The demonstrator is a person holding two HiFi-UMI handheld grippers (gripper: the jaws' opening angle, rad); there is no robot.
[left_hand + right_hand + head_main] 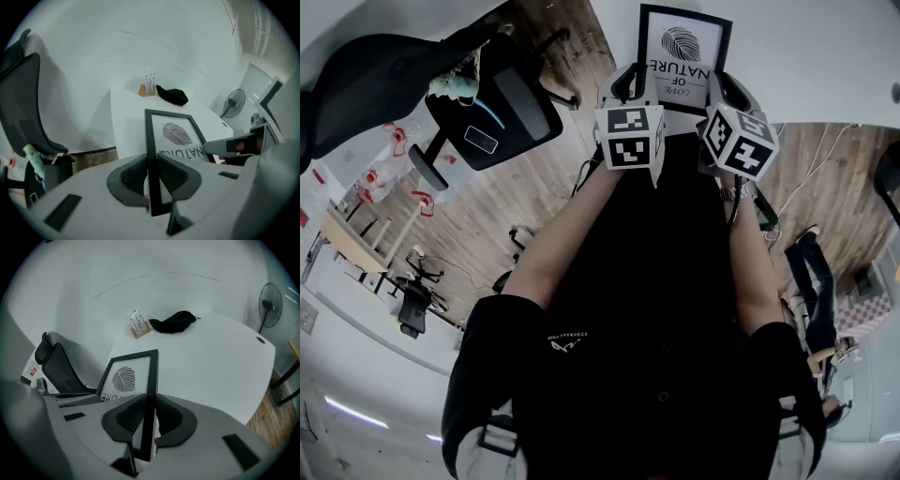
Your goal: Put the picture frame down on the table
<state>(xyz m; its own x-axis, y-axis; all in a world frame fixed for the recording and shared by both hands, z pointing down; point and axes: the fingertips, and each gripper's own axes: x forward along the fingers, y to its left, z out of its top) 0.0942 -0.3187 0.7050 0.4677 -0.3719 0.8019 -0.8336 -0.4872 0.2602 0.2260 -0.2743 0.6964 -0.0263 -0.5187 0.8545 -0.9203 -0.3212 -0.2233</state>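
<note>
Picture frame hangs between the two grippers, out in front of the person and over the near part of the white table. It is black with a white print showing a leaf and the words LOVE OF NATURE, which read upside down in the head view. The left gripper has its jaws closed narrowly on the frame's left side bar, with the ribbed pads pressed against both faces of the bar. The right gripper grips the right side bar in the same way. The frame leans with its far edge raised, the printed face turned up toward the person. No view shows whether its lower edge touches the table.

Toward the far end of the table, a small wooden block holding thin white sticks stands just beside a crumpled black cloth, both well apart from the frame. A dark office chair stands to the person's left, off the table's edge. A standing fan stands beyond the table's right side.
</note>
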